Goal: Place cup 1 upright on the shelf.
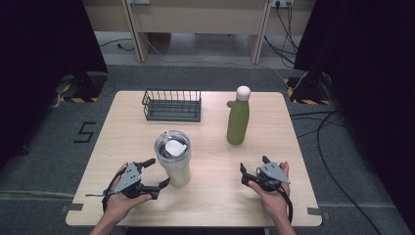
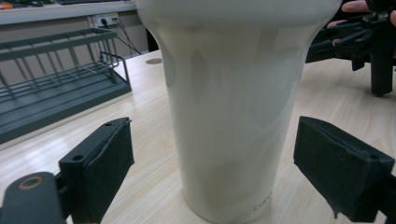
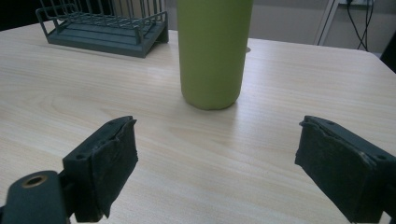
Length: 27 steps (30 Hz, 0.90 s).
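Observation:
A cream tumbler (image 1: 174,159) with a clear lid stands upright near the table's front middle. My left gripper (image 1: 156,172) is open, its jaws on either side of the tumbler's lower body (image 2: 229,116) without touching it. A green bottle (image 1: 238,117) with a white cap stands upright further back and to the right. My right gripper (image 1: 254,164) is open on the table in front of the bottle (image 3: 214,51), a short way from it, with nothing between its jaws.
A dark wire rack (image 1: 172,104) sits at the back of the wooden table (image 1: 122,132), left of centre. The rack (image 2: 51,79) lies beyond the tumbler, and the other gripper (image 2: 364,42) shows at the upper right.

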Motion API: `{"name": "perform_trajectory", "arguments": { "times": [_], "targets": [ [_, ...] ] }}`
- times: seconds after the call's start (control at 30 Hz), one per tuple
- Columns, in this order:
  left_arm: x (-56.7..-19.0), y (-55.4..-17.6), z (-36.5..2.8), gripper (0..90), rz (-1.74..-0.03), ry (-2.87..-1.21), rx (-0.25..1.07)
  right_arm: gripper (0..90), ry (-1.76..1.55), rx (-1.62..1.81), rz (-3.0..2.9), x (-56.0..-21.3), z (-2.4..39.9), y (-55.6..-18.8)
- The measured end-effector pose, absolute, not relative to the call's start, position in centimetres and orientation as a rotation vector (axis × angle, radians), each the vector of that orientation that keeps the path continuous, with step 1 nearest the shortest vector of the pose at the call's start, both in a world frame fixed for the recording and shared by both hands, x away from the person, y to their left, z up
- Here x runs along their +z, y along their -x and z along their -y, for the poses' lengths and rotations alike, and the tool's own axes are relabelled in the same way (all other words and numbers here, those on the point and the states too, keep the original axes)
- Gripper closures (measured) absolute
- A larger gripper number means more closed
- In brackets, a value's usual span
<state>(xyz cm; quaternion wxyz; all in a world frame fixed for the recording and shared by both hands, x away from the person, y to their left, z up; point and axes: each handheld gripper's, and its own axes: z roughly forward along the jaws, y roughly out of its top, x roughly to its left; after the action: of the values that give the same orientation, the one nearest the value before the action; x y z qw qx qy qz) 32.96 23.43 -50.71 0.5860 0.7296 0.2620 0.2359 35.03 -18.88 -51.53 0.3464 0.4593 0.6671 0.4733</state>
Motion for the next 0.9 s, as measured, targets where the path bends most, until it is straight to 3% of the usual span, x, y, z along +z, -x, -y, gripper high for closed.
{"name": "perform_trajectory", "arguments": {
  "times": [0.4,0.9],
  "targets": [
    [-51.1,-34.7,-20.9,7.4,-0.559,-1.681,0.470,13.2,-1.199,1.231,-1.737,-51.6,18.9,-35.1],
    [-50.7,-36.4,-19.1,7.6,-0.546,-1.650,0.479,14.2,-1.202,1.219,-1.745,-51.8,19.0,-35.2]
  ]
}}
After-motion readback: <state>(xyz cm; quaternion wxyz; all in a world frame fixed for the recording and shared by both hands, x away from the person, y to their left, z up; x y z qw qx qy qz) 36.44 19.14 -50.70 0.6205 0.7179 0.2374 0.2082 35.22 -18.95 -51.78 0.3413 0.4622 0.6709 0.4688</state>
